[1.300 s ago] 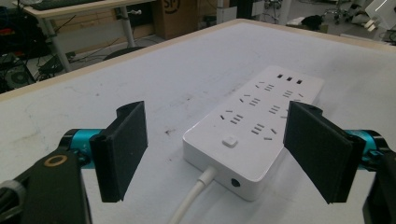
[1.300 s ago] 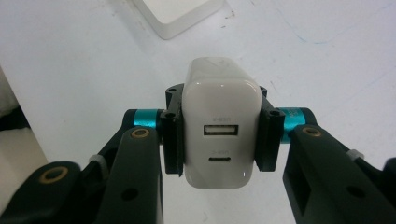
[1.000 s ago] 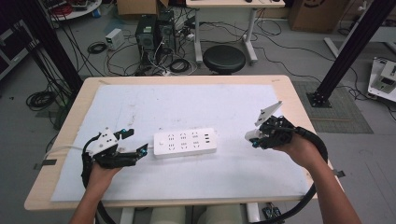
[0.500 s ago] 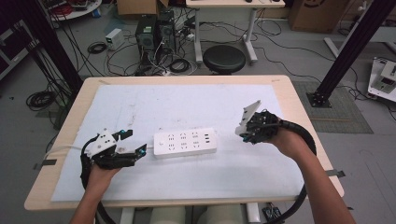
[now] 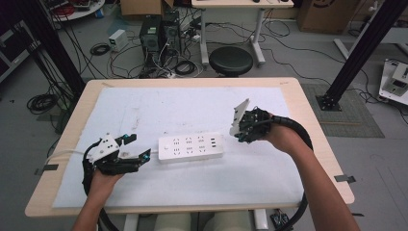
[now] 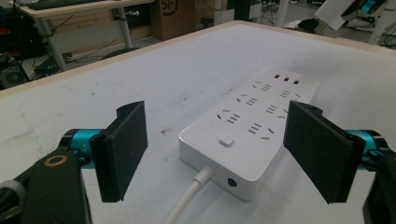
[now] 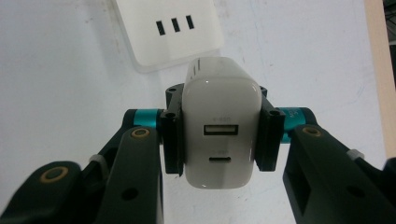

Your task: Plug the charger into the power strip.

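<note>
A white power strip [image 5: 191, 147] lies flat on the white sheet near the table's middle, its cord running off to the left. My left gripper [image 5: 136, 147] rests just left of it, open, its two black pads [image 6: 122, 148] spread wide on either side of the strip's [image 6: 254, 126] switch end without touching it. My right gripper [image 5: 240, 129] hovers above the table just right of the strip. It is shut on a white USB charger [image 7: 218, 126], whose port face looks back at the camera. The strip's USB end [image 7: 169, 29] lies below and beyond the charger.
The white sheet [image 5: 202, 108] covers most of the wooden table [image 5: 315, 130]. Behind the table on the floor stand a black stool [image 5: 231, 60], computer cases [image 5: 159, 36] and tangled cables. A black frame post [image 5: 365, 48] rises at the right.
My right gripper has carried the charger leftward from the table's right side toward the strip's right end. The left gripper and the strip have stayed put.
</note>
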Demonstrator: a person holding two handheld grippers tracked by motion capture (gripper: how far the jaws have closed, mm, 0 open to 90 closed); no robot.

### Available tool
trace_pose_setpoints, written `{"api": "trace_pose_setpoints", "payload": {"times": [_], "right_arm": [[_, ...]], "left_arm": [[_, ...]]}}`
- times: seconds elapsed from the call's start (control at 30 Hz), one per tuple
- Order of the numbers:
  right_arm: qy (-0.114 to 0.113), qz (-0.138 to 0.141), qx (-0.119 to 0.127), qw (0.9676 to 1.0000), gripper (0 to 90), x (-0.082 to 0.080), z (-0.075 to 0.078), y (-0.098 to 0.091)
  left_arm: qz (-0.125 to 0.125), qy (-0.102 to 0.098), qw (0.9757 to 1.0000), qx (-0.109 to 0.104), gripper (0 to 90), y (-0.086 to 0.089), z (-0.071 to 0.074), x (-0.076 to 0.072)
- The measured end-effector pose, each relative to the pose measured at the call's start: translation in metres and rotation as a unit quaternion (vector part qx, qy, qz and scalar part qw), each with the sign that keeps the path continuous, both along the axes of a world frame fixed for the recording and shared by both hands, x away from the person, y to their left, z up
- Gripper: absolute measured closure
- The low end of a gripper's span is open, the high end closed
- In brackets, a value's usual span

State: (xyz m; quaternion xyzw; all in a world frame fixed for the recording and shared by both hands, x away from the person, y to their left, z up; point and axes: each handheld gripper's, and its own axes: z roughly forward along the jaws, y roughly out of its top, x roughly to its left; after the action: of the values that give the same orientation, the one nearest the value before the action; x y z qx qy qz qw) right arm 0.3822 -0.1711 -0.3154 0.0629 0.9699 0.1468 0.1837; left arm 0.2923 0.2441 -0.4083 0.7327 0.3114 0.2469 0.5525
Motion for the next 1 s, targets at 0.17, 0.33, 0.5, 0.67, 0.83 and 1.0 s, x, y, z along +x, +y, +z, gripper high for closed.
{"api": "trace_pose_setpoints", "payload": {"times": [0.17, 0.33, 0.5, 0.67, 0.83, 1.0], "right_arm": [[0.005, 0.017, 0.0, 0.9998, 62.9, 0.006, 0.002, 0.012], [0.011, 0.027, -0.002, 0.9996, 62.9, 0.012, 0.002, 0.022], [0.018, 0.043, -0.001, 0.9989, 62.9, 0.016, 0.003, 0.035], [0.025, 0.058, -0.009, 0.998, 62.9, 0.021, 0.002, 0.049], [0.034, 0.075, -0.01, 0.9966, 62.9, 0.024, 0.002, 0.067], [0.049, 0.085, -0.015, 0.995, 62.9, 0.028, -0.002, 0.08]], "left_arm": [[0.001, 0.0, 1.0, -0.002, 21.8, 0.002, 0.0, -0.001], [-0.002, 0.001, 1.0, 0.001, 21.8, 0.002, 0.0, -0.001], [0.0, 0.0, 1.0, -0.001, 21.8, 0.001, 0.0, -0.001], [-0.003, -0.001, 1.0, -0.001, 21.8, 0.002, 0.001, -0.002], [-0.002, 0.001, 1.0, 0.0, 21.8, 0.003, -0.001, -0.002], [0.0, 0.001, 1.0, 0.001, 21.8, 0.006, 0.0, -0.003]]}}
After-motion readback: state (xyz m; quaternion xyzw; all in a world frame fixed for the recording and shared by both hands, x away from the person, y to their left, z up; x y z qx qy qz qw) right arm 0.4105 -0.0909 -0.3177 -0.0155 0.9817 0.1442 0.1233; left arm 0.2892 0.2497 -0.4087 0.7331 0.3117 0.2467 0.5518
